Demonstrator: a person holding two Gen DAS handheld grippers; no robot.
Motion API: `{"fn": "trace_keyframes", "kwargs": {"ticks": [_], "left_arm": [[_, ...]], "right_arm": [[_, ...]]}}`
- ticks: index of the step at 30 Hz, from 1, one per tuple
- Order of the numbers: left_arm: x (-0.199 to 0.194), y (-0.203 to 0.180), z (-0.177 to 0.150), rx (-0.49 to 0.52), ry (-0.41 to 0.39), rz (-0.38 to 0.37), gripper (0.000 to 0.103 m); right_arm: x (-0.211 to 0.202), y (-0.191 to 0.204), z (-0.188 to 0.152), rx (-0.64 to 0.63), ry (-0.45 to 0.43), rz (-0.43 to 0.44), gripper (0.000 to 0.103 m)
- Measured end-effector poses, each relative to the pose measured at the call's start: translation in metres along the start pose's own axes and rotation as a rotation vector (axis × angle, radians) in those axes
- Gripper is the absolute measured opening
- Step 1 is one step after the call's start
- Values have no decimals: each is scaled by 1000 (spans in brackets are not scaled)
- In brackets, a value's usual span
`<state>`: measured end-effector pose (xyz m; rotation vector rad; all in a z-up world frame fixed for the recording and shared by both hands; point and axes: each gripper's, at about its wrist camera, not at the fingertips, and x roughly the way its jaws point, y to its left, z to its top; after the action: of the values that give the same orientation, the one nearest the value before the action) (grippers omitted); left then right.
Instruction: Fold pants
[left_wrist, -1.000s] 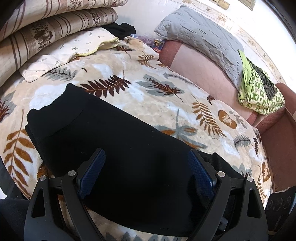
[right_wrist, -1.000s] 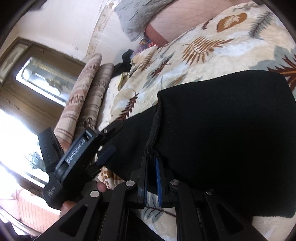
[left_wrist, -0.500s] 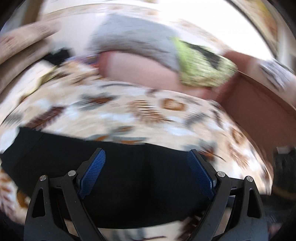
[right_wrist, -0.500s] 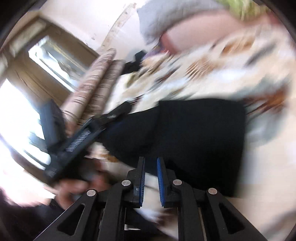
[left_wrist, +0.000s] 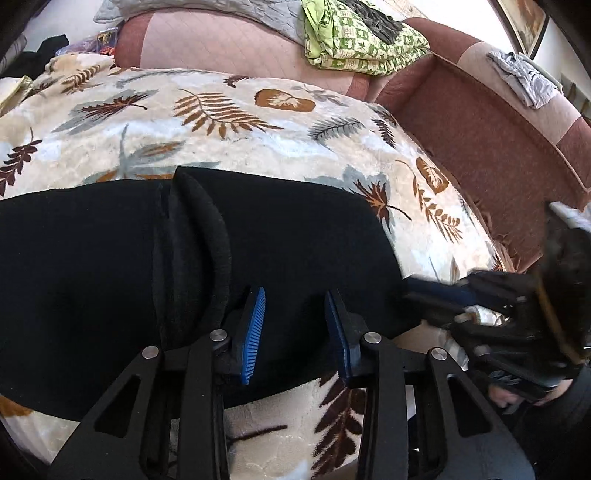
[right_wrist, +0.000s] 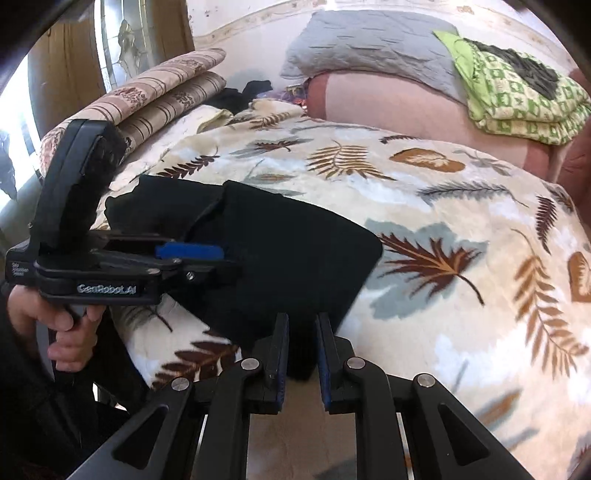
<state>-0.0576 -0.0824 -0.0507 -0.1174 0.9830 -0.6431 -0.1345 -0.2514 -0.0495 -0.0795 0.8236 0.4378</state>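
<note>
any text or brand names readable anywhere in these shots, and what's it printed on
"GenRobot.AI": white lettering on the side of the left claw's black body, seen from the right wrist camera.
Small white print at the rear of that same body, above the hand: too small to read.
Pale marking on the right claw's body in the left wrist view: blurred, unreadable.
Nothing readable on the black pants or the leaf-print blanket.

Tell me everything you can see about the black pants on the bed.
The black pants are soft, matte knit fabric, folded over into a layered rectangle with a thick rounded hem edge on top. They lie flat on the leaf-print blanket near its front edge. The left gripper straddles the cloth, partly open; the right gripper has its nearly closed fingers around the near corner.
</note>
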Motion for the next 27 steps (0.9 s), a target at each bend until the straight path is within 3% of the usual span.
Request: {"fn": "trace_keyframes", "kwargs": {"ticks": [2,5,8,10,13,15,19,22,27], "left_arm": [[1,-2,-2,5,7,3,33],[-2,-1,-4,-11,10,-3,33],[-7,0,4,-42,35,-12,34],[-17,-9,20,14,20,20,34],[-23,-18,49,130,-39,50,46],[-9,-5,66,112,-18,61,46],[28,27,60,43,69,81,45],[29,20,56,78,63,115,45],[28,21,53,81,44,121,46]], "right_arm": [[17,-3,-3,21,71,24,13],[20,-14,-4,105,96,71,14],[20,-15,1,95,123,84,13],[15,-21,12,93,130,113,13],[2,-34,30,92,41,71,13],[5,-45,44,98,11,39,13],[35,-47,56,55,32,10,13],[62,-43,51,19,103,-24,14],[64,-50,49,60,101,-4,14]]}}
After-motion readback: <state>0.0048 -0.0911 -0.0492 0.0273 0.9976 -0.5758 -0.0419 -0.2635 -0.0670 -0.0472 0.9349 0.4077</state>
